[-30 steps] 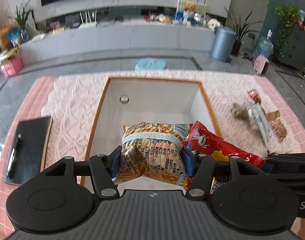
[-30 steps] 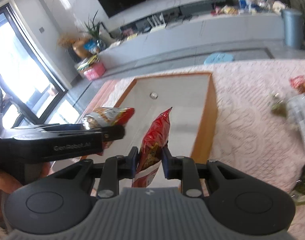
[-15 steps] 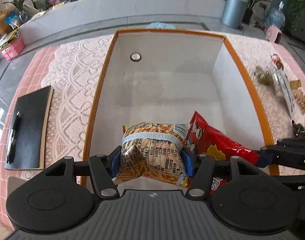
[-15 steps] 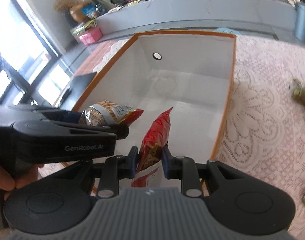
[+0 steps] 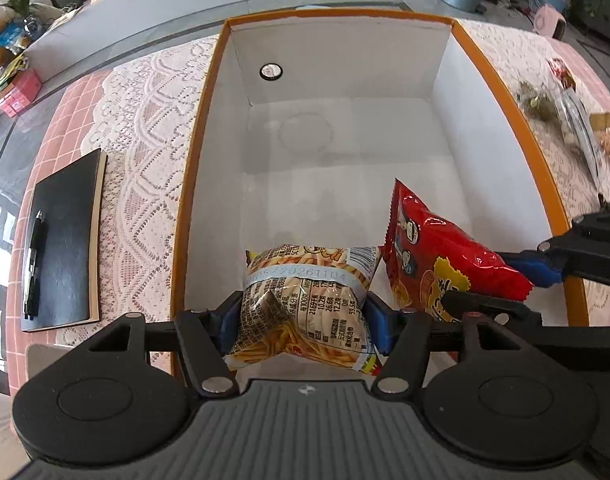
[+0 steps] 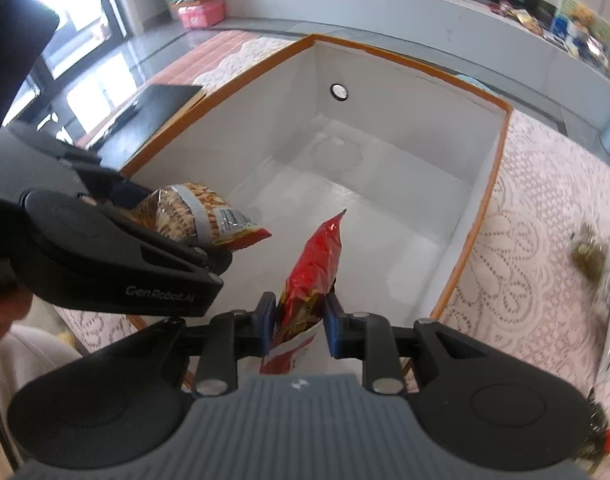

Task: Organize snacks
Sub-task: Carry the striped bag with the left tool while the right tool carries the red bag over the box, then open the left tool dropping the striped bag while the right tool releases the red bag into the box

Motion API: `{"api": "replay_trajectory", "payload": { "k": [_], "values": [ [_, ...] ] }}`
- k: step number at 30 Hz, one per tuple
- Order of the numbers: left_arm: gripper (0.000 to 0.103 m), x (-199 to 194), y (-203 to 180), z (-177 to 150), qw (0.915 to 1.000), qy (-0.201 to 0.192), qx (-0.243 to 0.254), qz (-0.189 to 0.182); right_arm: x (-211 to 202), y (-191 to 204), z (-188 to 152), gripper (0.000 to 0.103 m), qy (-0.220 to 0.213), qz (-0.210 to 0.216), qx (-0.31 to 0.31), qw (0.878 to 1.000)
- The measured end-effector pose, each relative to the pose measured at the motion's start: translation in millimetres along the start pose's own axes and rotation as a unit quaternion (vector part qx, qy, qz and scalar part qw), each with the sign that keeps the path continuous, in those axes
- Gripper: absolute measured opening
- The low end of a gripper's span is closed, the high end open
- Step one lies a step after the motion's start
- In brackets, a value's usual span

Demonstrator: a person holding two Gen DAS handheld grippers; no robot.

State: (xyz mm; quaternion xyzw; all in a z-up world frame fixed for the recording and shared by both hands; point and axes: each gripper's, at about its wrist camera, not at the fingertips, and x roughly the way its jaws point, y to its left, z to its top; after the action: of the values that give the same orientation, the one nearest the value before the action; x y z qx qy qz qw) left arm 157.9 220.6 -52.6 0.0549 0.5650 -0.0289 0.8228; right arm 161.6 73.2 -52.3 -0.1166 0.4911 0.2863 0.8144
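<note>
A yellow bag of fries sticks (image 5: 305, 292) sits between the blue pads of my left gripper (image 5: 303, 320). Its jaws are opening, though the pads still touch both sides of the bag. To its right, my right gripper (image 6: 297, 320) is shut on a red snack bag (image 6: 317, 264), which stands on edge. The same red bag (image 5: 437, 248) leans beside the yellow one. Both bags hang over the near end of a large white box with an orange rim (image 5: 193, 184), whose floor is bare.
A black notebook with a pen (image 5: 65, 236) lies left of the box on the lace tablecloth (image 5: 141, 160). Several loose snack packets (image 5: 573, 128) lie to the right of the box. A small round hole (image 5: 271, 72) marks the box's far wall.
Both grippers have sunk and tipped downward over the box, so the views now look into it. The right gripper has also rolled. Each bag stays between its pads.
</note>
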Motion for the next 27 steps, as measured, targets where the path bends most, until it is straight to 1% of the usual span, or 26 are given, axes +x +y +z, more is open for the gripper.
{"api": "replay_trajectory", "payload": {
  "k": [1, 4, 7, 10, 11, 13, 17, 19, 21, 27],
  "values": [
    [0.075, 0, 0, 0, 1.0, 0.003, 0.003, -0.001, 0, 1, 1, 0.023, 0.003, 0.0, -0.005, 1.0],
    [0.079, 0, 0, 1, 0.9998, 0.011, 0.015, -0.008, 3, 2, 1, 0.023, 0.014, -0.003, -0.021, 1.0],
    [0.081, 2, -1, 0, 0.9996, 0.016, 0.021, -0.012, 5, 5, 3, 0.026, 0.025, -0.007, -0.037, 0.999],
    [0.082, 1, 0, 0, 0.9997, 0.015, 0.018, -0.011, 5, 6, 3, 0.027, 0.026, -0.008, -0.039, 0.999],
    [0.083, 0, 1, -1, 0.9997, 0.013, 0.015, -0.011, 5, 7, 3, 0.028, 0.026, -0.01, -0.039, 0.999],
    [0.084, -1, 3, -1, 0.9998, 0.011, 0.009, -0.011, 4, 7, 3, 0.034, 0.026, -0.013, -0.036, 0.999],
    [0.085, -5, 5, -2, 0.9999, 0.006, 0.001, -0.01, 2, 8, 4, 0.039, 0.02, -0.014, -0.035, 0.999],
    [0.085, -7, 5, -3, 0.9999, 0.003, -0.003, -0.01, 0, 8, 4, 0.043, 0.018, -0.017, -0.033, 0.999],
    [0.086, -11, 7, -4, 0.9999, -0.002, -0.009, -0.013, -3, 8, 3, 0.045, 0.013, -0.02, -0.032, 0.999],
    [0.086, -29, 9, -4, 0.9987, -0.033, -0.036, -0.014, -18, 7, 2, 0.055, -0.009, -0.022, -0.024, 0.999]
  ]
}}
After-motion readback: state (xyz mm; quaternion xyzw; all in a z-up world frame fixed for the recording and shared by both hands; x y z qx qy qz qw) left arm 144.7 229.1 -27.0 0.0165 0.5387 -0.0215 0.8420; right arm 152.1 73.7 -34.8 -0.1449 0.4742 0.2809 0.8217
